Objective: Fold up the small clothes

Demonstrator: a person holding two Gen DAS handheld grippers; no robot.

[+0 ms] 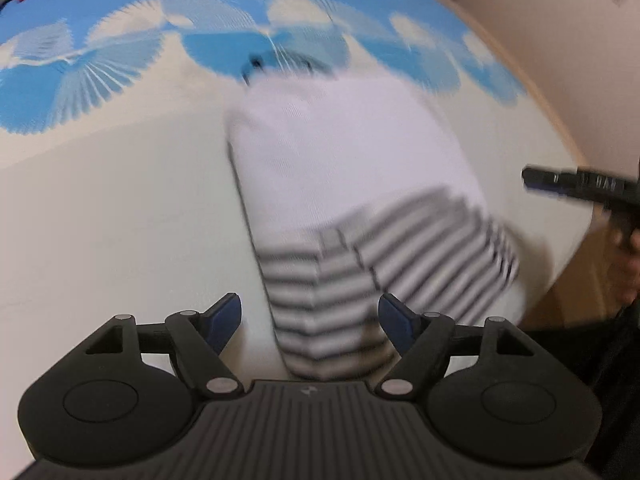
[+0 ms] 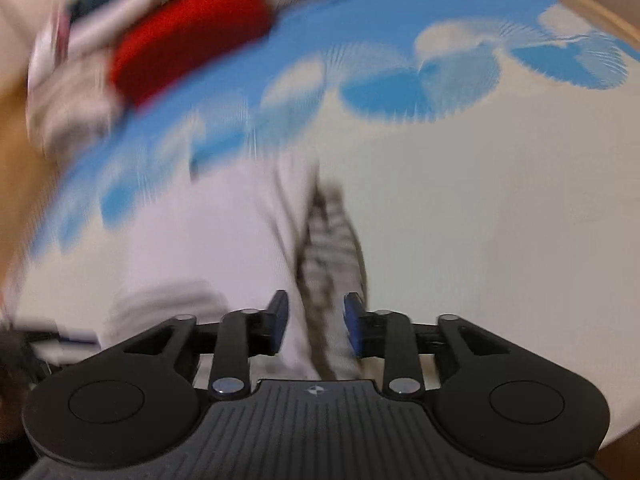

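A small white garment with grey striped parts point(image 1: 344, 192) lies folded on the blue-and-white cloth point(image 1: 120, 180). My left gripper point(image 1: 310, 314) is open just above its near striped edge, holding nothing. In the right wrist view the same garment point(image 2: 224, 248) lies ahead, and a striped fold point(image 2: 332, 248) runs between the fingers of my right gripper point(image 2: 316, 320), which stand a little apart and do not pinch it. The right gripper also shows at the right edge of the left wrist view point(image 1: 576, 184). Both views are motion-blurred.
A pile of clothes with a red piece point(image 2: 188, 36) sits at the far left of the table. The wooden table edge point(image 1: 532, 92) curves along the right, with a beige wall behind. The cloth point(image 2: 500, 220) stretches bare to the right.
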